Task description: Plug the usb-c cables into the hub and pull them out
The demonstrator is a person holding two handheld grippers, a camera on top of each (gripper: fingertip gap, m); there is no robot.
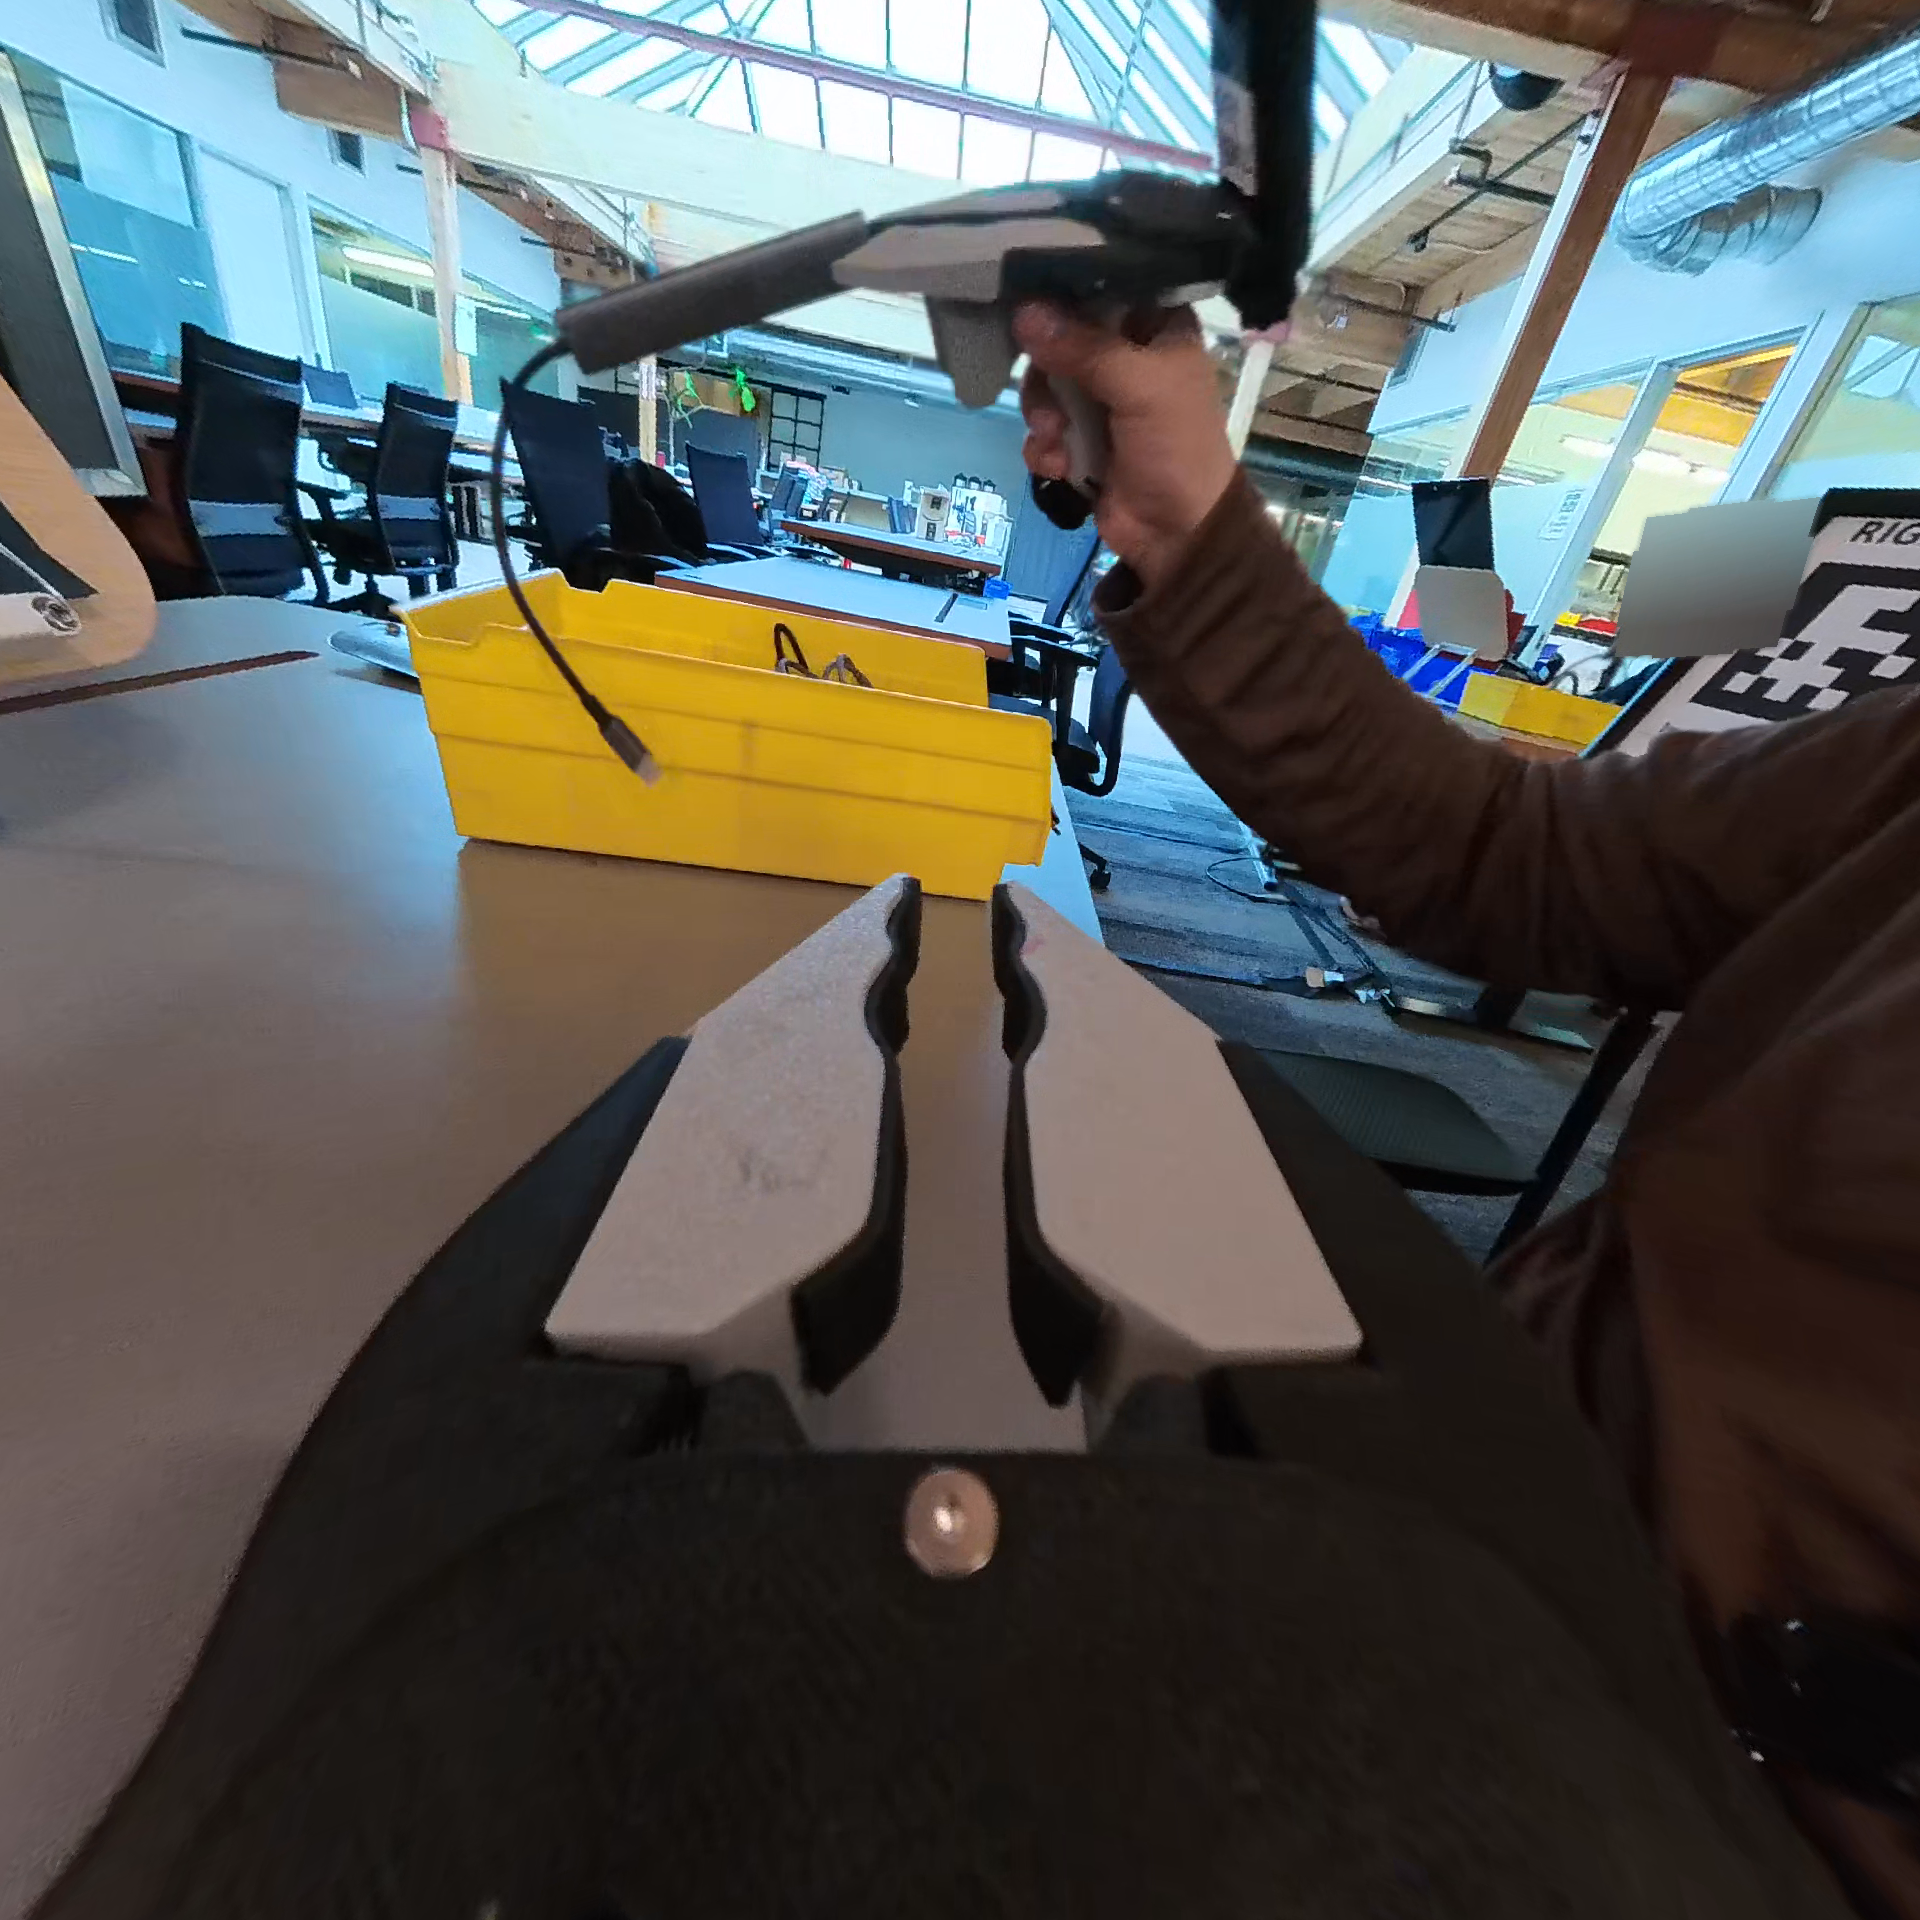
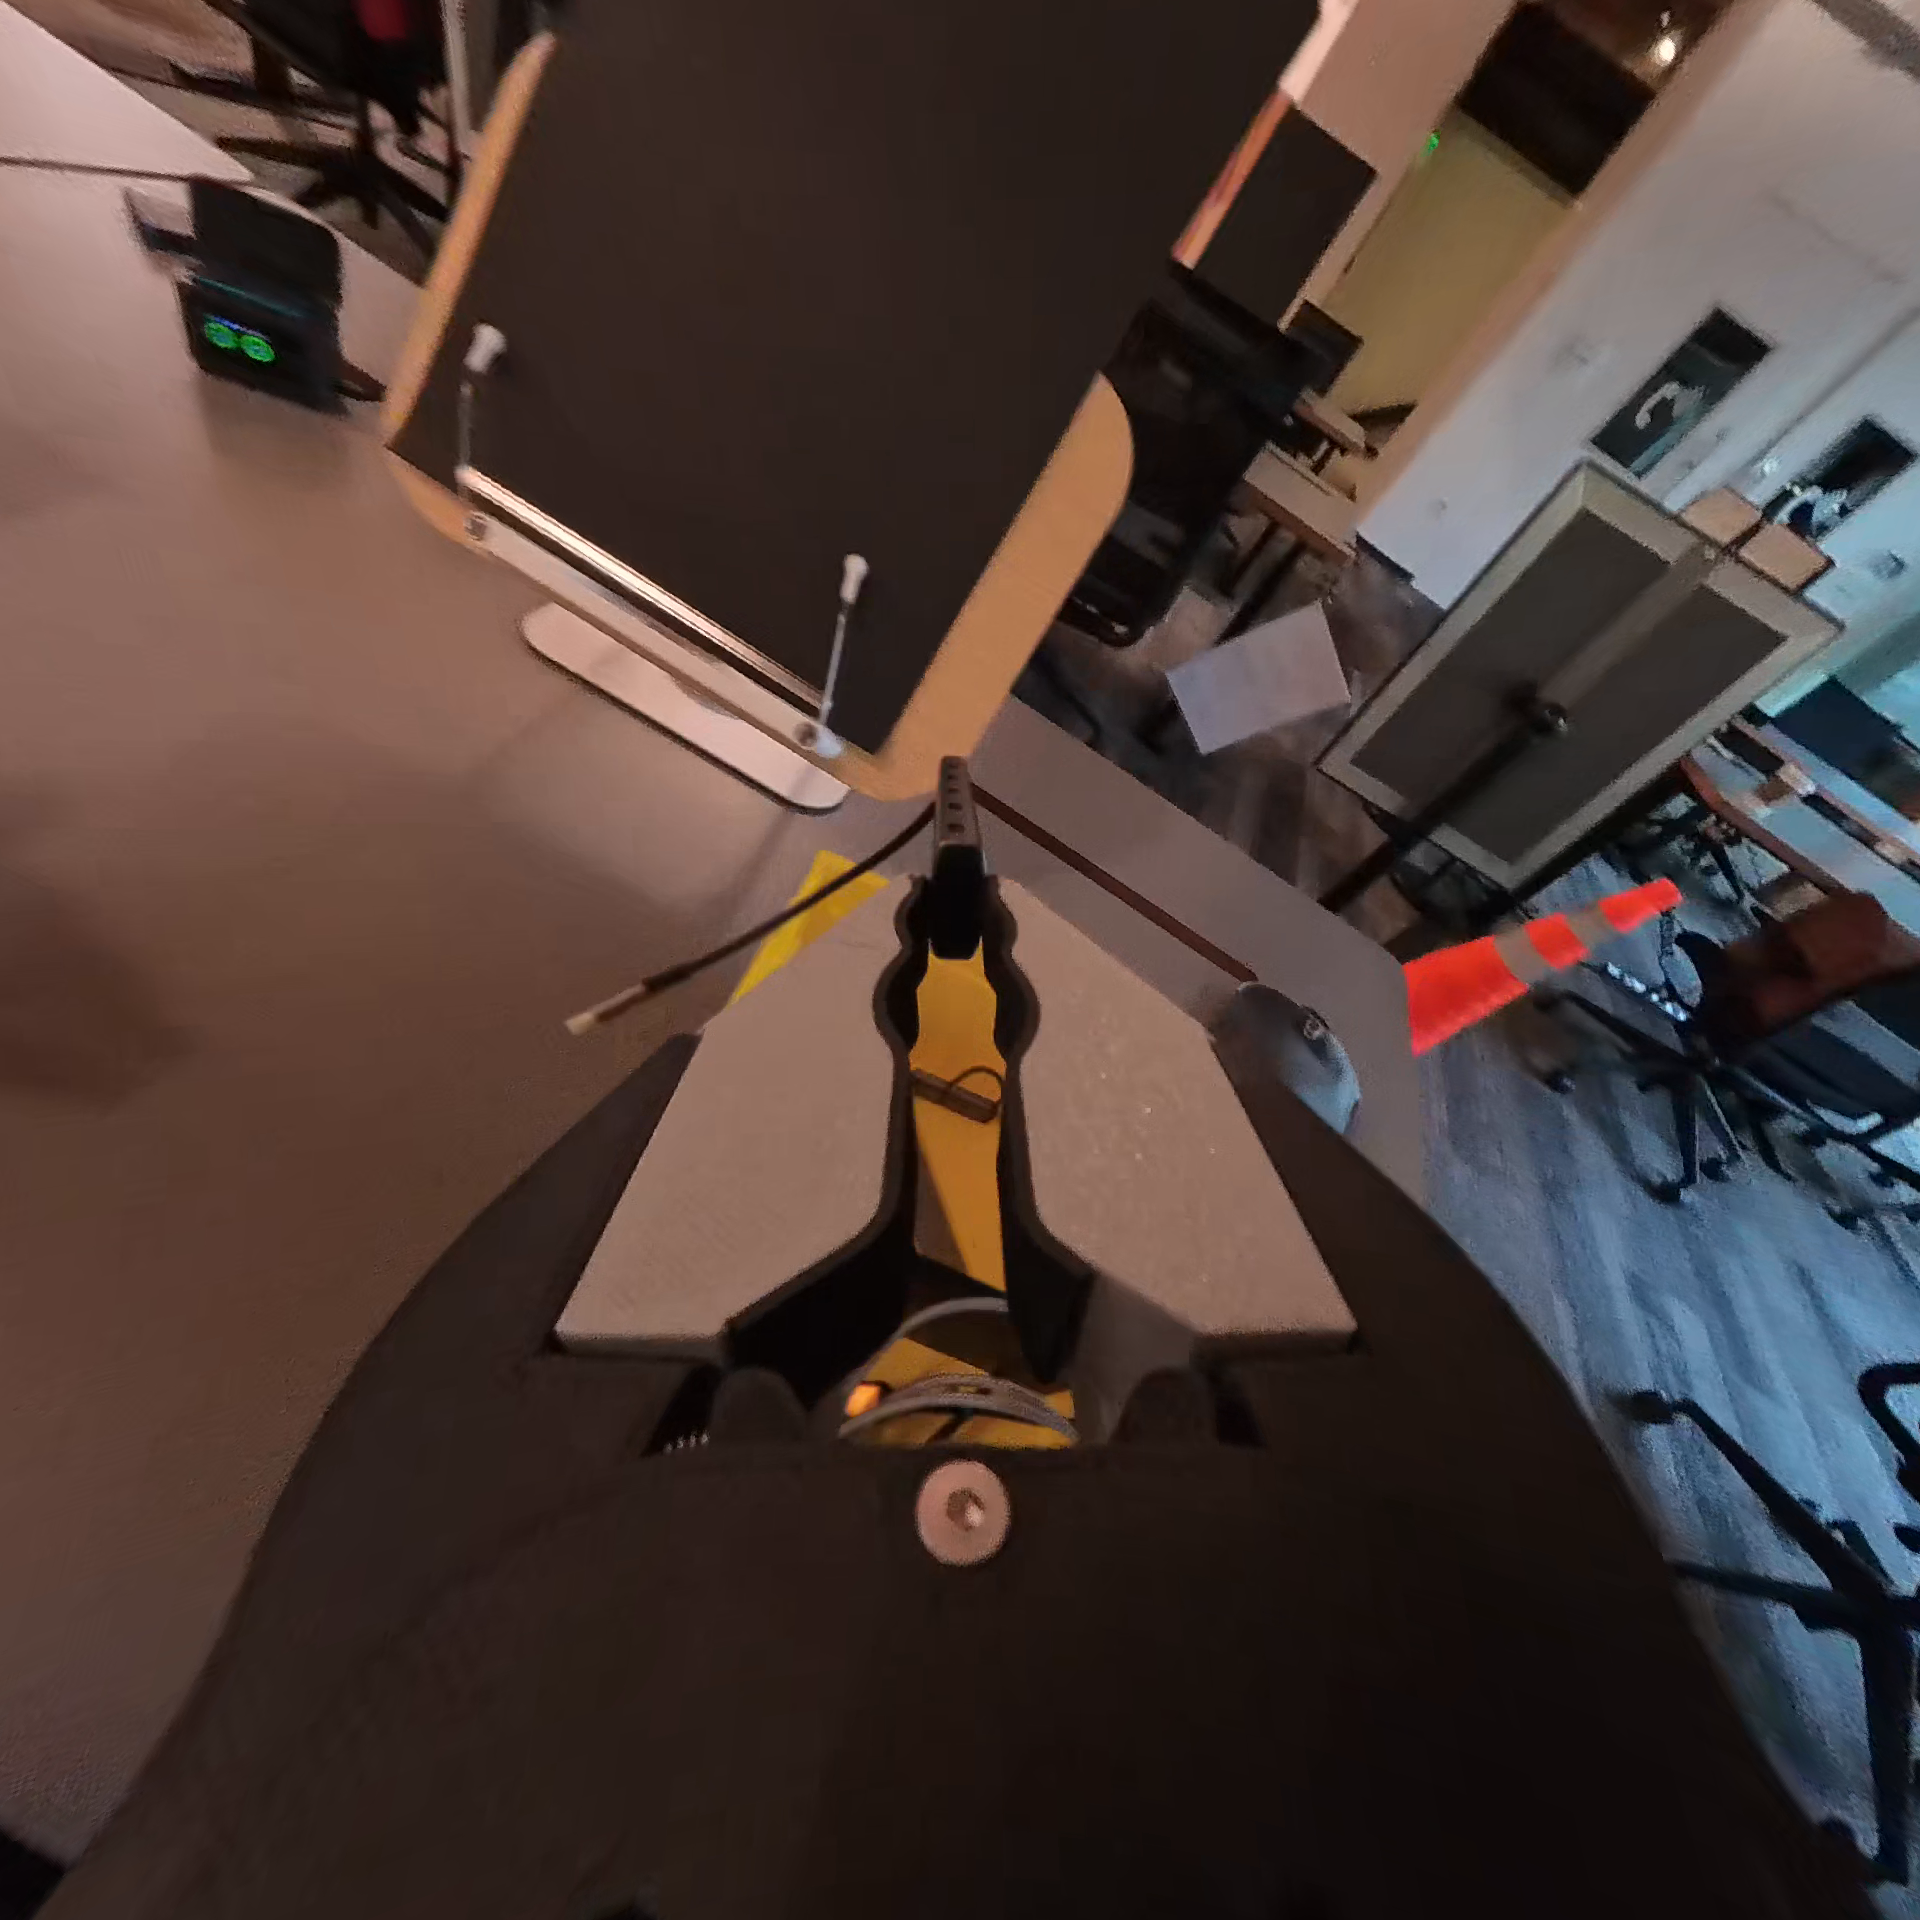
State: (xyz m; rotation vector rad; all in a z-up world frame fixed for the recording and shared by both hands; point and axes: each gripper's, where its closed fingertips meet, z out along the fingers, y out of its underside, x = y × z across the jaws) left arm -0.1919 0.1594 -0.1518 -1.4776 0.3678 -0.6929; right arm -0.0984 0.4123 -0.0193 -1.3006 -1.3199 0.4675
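Note:
My right gripper (image 2: 956,904) is shut on a dark grey hub (image 2: 957,821) that sticks out past its fingertips. The hub's own black cable (image 2: 769,925) trails left and ends in a free plug (image 2: 592,1018). In the left wrist view the right gripper (image 1: 883,255) holds the hub (image 1: 717,291) high above a yellow bin (image 1: 748,790), and the plug (image 1: 636,756) dangles in front of the bin. Loose cables (image 1: 821,665) lie in the bin, which also shows under the right gripper (image 2: 951,1164). My left gripper (image 1: 954,904) is slightly open and empty, low over the table (image 1: 260,987).
A dark divider panel with a wooden edge (image 2: 779,312) stands on a metal foot at the far side of the table. A black device with green lights (image 2: 249,301) sits behind it. The table edge (image 1: 1081,883) drops off right of the bin. A person's sleeved arm (image 1: 1455,810) reaches across the right.

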